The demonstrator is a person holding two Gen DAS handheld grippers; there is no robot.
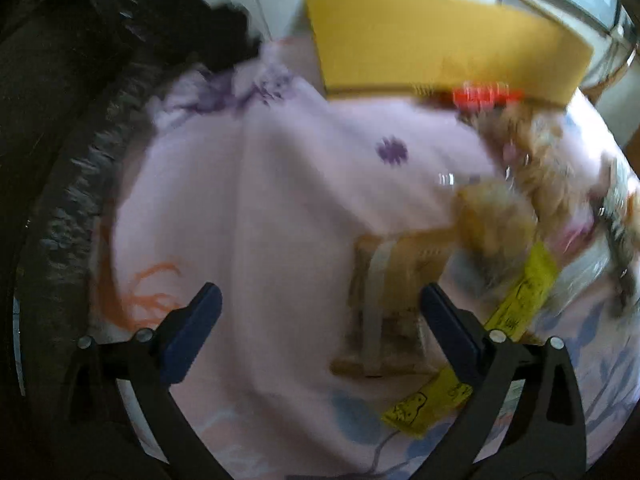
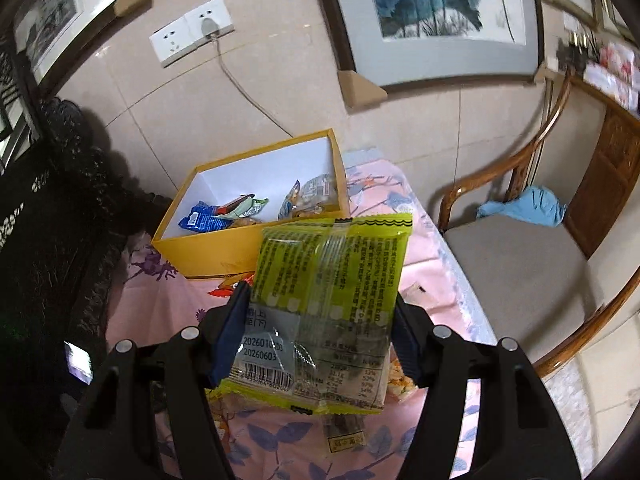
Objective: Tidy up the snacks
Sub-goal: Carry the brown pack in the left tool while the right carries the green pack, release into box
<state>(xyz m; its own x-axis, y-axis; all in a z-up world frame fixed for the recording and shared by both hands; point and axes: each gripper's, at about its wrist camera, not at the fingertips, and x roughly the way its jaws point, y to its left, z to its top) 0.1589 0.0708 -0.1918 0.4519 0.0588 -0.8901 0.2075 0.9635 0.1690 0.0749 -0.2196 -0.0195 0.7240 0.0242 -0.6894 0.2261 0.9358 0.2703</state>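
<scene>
Left wrist view, blurred: the left gripper point(image 1: 320, 320) hung with its jaws spread wide and empty over a pink floral tablecloth point(image 1: 256, 208); clear-wrapped golden snacks point(image 1: 508, 208) lay toward the right edge.

Right wrist view: the right gripper point(image 2: 320, 328) clamped a yellow-green plastic snack packet point(image 2: 332, 280) — raised in front of an open yellow cardboard box point(image 2: 224, 252) holding several wrapped snacks point(image 2: 224, 216).

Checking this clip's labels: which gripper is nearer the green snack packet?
Right. The right gripper is clamped on the green snack packet, held above the table. The left gripper is open over the pink cloth, holding nothing.
</scene>
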